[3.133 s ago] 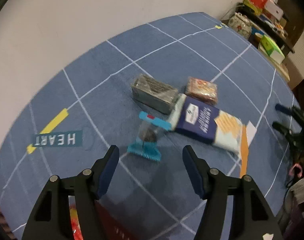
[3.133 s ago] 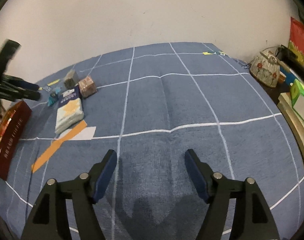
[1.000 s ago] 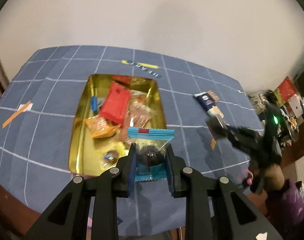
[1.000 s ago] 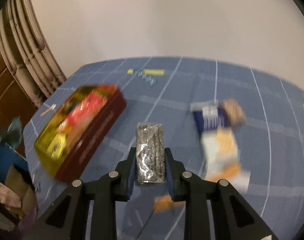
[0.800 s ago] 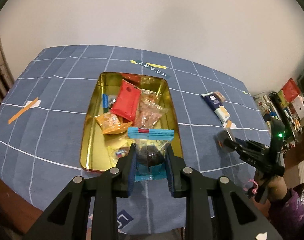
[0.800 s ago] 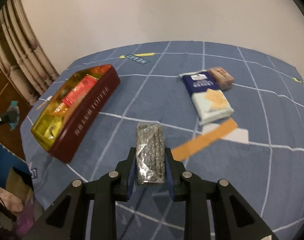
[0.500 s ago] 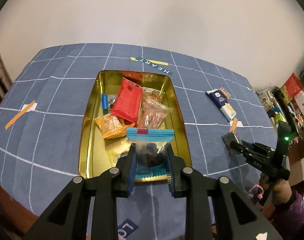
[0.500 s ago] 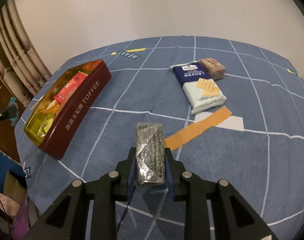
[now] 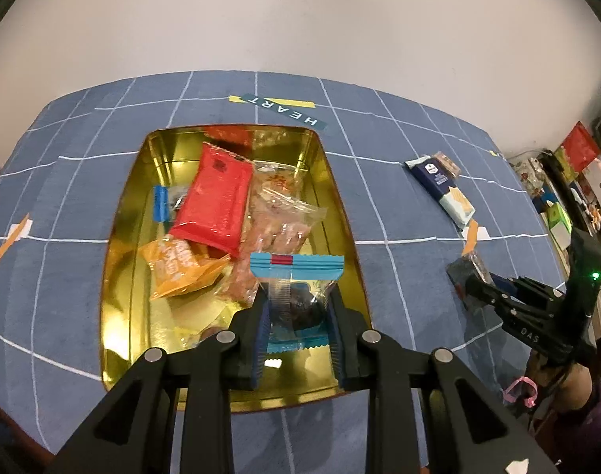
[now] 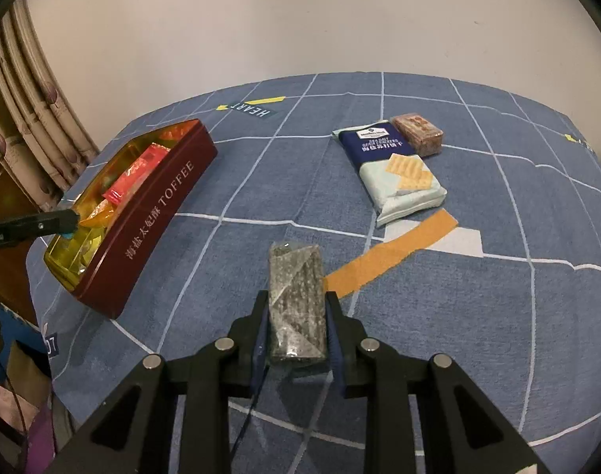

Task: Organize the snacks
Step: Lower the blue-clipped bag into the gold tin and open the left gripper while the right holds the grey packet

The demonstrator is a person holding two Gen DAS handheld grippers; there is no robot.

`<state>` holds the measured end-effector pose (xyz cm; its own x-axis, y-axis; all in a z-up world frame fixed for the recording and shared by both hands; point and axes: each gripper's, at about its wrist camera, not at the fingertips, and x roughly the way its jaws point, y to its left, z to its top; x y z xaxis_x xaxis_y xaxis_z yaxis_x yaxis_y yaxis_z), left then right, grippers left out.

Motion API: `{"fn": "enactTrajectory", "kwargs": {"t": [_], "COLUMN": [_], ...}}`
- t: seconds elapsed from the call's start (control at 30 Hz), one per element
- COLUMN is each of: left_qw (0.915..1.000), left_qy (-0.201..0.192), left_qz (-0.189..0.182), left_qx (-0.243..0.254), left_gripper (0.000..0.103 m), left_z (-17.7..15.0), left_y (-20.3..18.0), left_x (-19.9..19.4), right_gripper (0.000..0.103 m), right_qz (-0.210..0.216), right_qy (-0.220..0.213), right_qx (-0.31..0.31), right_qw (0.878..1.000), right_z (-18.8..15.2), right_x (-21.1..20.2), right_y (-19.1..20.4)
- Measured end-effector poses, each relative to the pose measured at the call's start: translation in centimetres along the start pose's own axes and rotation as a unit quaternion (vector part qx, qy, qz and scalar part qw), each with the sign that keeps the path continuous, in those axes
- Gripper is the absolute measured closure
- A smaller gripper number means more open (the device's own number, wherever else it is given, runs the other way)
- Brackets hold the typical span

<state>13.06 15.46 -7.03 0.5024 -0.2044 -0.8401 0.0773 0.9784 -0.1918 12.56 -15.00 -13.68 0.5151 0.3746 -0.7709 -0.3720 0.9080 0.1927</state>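
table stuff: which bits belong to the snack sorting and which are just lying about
Job:
toffee tin
blue-edged packet, in left gripper
speckled bar, in right gripper
cracker pack
brown block

Lying about:
orange tape
HEART label
side clutter

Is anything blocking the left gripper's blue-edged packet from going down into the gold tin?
No barrier shows. The blue-edged packet hangs over the tin's near end; below lie only loose snacks, such as the orange packet, and bare gold floor.
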Motion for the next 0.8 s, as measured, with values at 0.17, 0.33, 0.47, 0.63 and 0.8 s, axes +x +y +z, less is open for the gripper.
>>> {"fn": "enactTrajectory", "kwargs": {"t": [0.17,0.33,0.47,0.63,0.8], "left_qw": [1.0,1.0,0.9998,0.9995,0.9982], "left_qy": [-0.002,0.003,0.005,-0.003,-0.019], "left_qz": [0.003,0.006,0.012,0.025,0.049], "left_qx": [0.005,0.007,0.012,0.019,0.029], "left_gripper": [0.08,0.079,0.075,0.054,0.043], "left_z": [0.3,0.4,0.3,0.2,0.2], "left_y": [-0.6,-0.9,-1.1,-1.3,-1.7], "left_x": [0.5,1.1,1.4,1.3,0.6], "right_gripper": [0.077,0.077,0.077,0.077,0.077], "right_qz": [0.003,0.005,0.006,0.006,0.006], "right_qy": [0.0,-0.001,0.0,-0.001,-0.001], "right_qx": [0.003,0.006,0.007,0.007,0.008], "right_qw": [1.0,1.0,1.0,1.0,1.0], "right_z": [0.0,-0.1,-0.1,-0.1,-0.1], "right_x": [0.0,0.1,0.1,0.0,0.0], "right_y": [-0.1,-0.1,-0.2,-0.2,-0.2]}}
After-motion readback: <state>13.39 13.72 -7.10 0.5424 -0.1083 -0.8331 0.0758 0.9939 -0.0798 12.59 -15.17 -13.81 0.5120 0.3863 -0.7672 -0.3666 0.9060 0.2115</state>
